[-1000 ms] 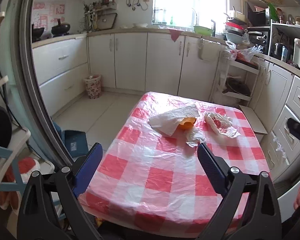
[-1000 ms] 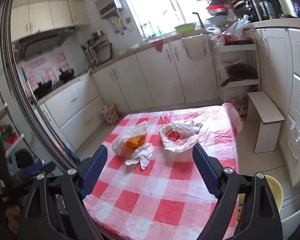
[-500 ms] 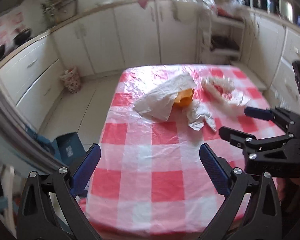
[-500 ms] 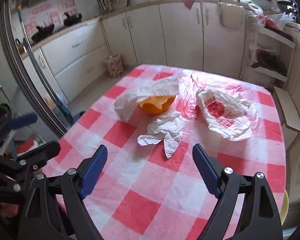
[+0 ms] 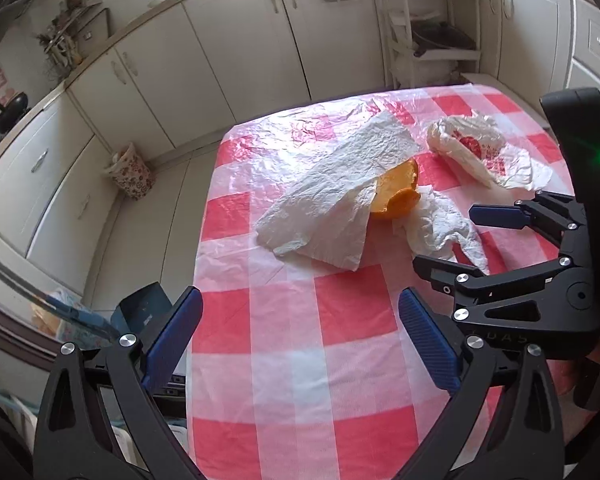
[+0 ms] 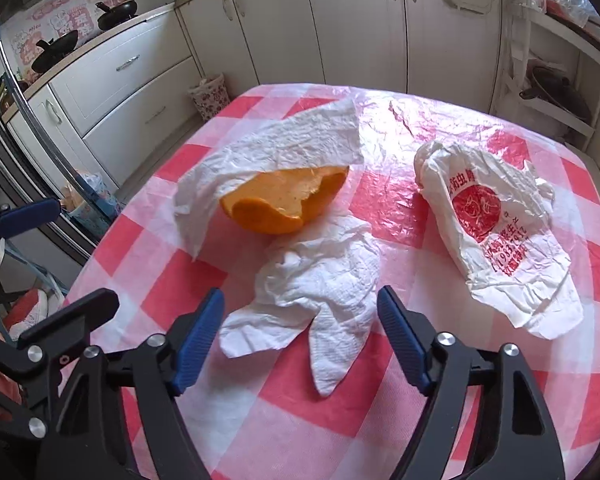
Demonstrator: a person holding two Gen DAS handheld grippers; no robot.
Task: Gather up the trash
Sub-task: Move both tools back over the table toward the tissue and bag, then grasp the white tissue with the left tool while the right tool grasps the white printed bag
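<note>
Four pieces of trash on the red-and-white checked tablecloth (image 6: pixel 284 432). Nearest the right gripper (image 6: pixel 300 336): a crumpled paper tissue (image 6: pixel 320 292), its lower lobes lying between the blue pads, which are closing but not yet pressing on it. At 11 o'clock from the tissue, touching its top edge: a hollow orange peel half (image 6: pixel 284 204), half draped by a flat sheet of paper towel (image 6: pixel 284 148). At 2 o'clock from the tissue, well apart: a white plastic bag with red print (image 6: pixel 496 232), lying flattened.

Left gripper (image 5: pixel 300 340) over bare cloth near the table's 6 o'clock edge, jaws wide apart, nothing between them.

Handling, judged: tissue featherlight, soft, compressible, no risk of damage; best pinched at the thick bunched middle, not the thin trailing lobes, which could tear or slip free. Peel light, fairly stiff, curved, likely slick inside; best taken across the rim wall. Towel limp, likely to drag off the peel. Bag thin and slippery; best gathered at a bunched fold. Plastic cloth beneath wrinkles easily, so a low pinch could snag it.
</note>
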